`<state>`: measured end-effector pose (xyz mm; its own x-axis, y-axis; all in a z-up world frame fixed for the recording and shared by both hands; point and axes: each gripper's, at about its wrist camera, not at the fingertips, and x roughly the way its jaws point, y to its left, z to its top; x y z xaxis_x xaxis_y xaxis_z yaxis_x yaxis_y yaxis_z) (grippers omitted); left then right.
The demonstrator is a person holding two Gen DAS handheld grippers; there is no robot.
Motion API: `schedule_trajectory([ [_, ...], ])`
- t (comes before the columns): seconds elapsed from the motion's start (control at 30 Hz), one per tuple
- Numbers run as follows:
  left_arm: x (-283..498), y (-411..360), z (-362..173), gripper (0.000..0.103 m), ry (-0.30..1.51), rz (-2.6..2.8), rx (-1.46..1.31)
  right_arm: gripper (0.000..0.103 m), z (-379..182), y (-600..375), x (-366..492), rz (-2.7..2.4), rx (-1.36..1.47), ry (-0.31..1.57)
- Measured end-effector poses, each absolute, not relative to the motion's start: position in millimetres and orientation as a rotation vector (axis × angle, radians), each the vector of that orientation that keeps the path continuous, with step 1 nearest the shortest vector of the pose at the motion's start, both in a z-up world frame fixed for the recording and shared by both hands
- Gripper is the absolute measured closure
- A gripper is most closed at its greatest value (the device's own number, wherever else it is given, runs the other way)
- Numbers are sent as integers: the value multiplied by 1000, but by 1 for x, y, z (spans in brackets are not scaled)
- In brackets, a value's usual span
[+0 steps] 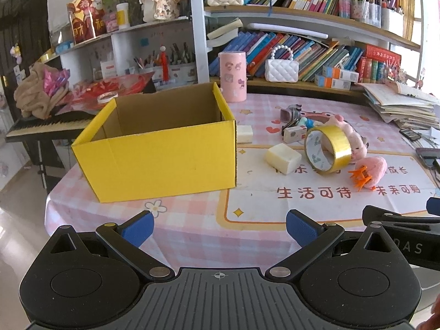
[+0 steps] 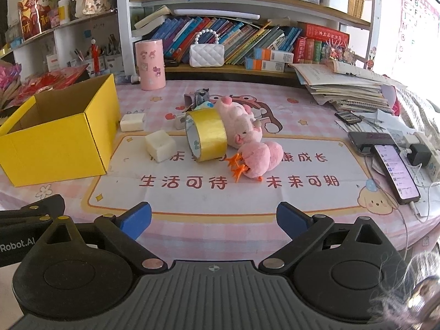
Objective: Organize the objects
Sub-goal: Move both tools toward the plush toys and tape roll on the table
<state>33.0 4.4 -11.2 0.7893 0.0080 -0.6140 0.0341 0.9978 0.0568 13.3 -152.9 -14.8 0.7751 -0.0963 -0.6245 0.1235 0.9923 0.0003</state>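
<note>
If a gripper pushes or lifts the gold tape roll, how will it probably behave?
The gold tape roll stands tilted on its edge, leaning on the pink plush toy, so a push would probably roll or topple it. Its glossy band looks slippery. The hollow ring seems stiff and probably light.

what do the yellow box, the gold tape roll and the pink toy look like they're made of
Open-topped yellow box: looks like cardboard, with a matte yellow outside, brown inside, and folded seams at its corners.
Gold roll of tape: apparently glossy plastic film wound on a white printed core, probably card; the band catches the light.
Pink stuffed animal: plush fabric, going by its fuzzy, soft surface.
</note>
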Motion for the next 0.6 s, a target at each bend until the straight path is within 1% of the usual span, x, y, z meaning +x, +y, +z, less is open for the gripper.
schedule_trajectory([
  [0.23, 40, 0, -17, 0, 672, -37, 46, 3, -17, -161, 24, -110, 45, 694],
  [0.33, 45, -4, -19, 0, 675, -55, 25, 1, -18, -166, 28, -125, 41, 700],
  [0.6, 62, -18, -24, 0, 697, -75, -3, 1, -21, -188, 46, -103, 64, 730],
])
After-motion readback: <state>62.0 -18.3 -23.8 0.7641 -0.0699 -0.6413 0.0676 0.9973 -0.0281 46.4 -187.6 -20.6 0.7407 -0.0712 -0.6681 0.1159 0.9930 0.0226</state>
